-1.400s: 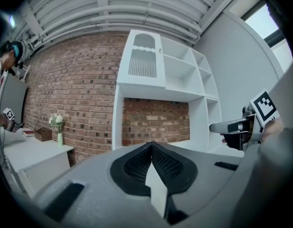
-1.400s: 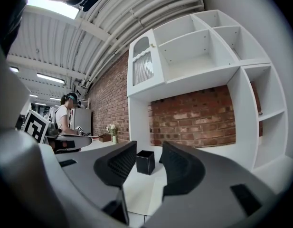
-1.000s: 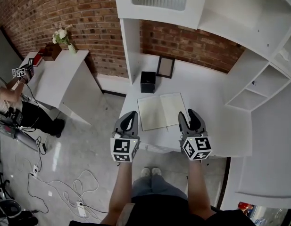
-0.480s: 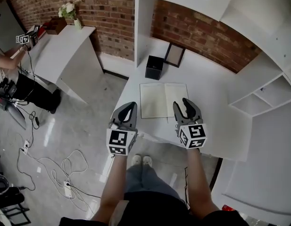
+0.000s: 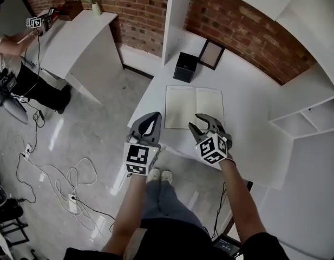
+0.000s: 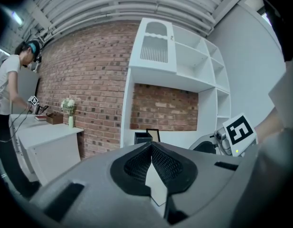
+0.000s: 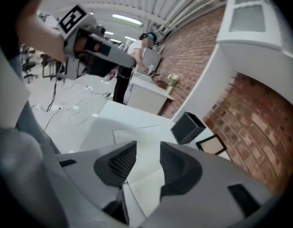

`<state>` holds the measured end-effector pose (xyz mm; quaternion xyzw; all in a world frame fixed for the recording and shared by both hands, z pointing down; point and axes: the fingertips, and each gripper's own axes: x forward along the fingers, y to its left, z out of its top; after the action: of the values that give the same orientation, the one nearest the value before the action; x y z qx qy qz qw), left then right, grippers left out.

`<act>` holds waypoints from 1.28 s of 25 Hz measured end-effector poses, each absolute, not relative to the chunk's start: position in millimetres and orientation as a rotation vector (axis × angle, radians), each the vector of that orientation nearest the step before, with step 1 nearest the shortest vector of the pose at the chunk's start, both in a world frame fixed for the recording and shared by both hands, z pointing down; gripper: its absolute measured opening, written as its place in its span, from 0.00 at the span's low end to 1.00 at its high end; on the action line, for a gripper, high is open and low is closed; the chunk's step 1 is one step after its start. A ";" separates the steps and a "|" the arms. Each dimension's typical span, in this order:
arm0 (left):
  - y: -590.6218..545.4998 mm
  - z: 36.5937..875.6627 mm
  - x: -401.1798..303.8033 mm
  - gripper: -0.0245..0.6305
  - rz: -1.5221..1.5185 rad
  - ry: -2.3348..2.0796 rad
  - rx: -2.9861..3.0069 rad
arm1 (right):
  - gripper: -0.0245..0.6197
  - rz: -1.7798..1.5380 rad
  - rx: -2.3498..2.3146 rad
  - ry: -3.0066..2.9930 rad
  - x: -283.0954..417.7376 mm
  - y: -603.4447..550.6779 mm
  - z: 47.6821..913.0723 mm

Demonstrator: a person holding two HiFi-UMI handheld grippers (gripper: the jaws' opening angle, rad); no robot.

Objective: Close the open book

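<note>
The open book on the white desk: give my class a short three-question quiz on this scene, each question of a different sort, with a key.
1. True or false: the book lies shut on the desk.
2. What stands on the desk beyond the book, by the brick wall? A) a black box and a picture frame B) a laptop C) a mug
3. Fill in: of the left claw and the right claw, the one with its jaws apart is the ____ claw.
Key: 1 false; 2 A; 3 right.
</note>
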<state>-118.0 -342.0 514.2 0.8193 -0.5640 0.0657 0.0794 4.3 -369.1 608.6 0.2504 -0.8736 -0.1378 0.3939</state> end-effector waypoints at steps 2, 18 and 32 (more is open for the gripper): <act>-341.1 519.3 -118.3 0.05 0.205 -1.685 2.442 | 0.27 -0.430 0.494 -2.151 -3.7 -360.7 626.7; -328.8 531.7 -142.7 0.05 0.219 -1.715 2.380 | 0.27 -0.618 0.112 -1.851 -28.4 -338.3 696.5; -326.8 537.2 -149.3 0.05 0.226 -1.726 2.359 | 0.26 -0.671 0.182 -1.770 -27.0 -347.3 706.5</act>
<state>-149.3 -326.8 537.2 0.8003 -0.5854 0.0768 0.1049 -27.0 -347.3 706.5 0.0777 -0.7574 -0.2872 0.5812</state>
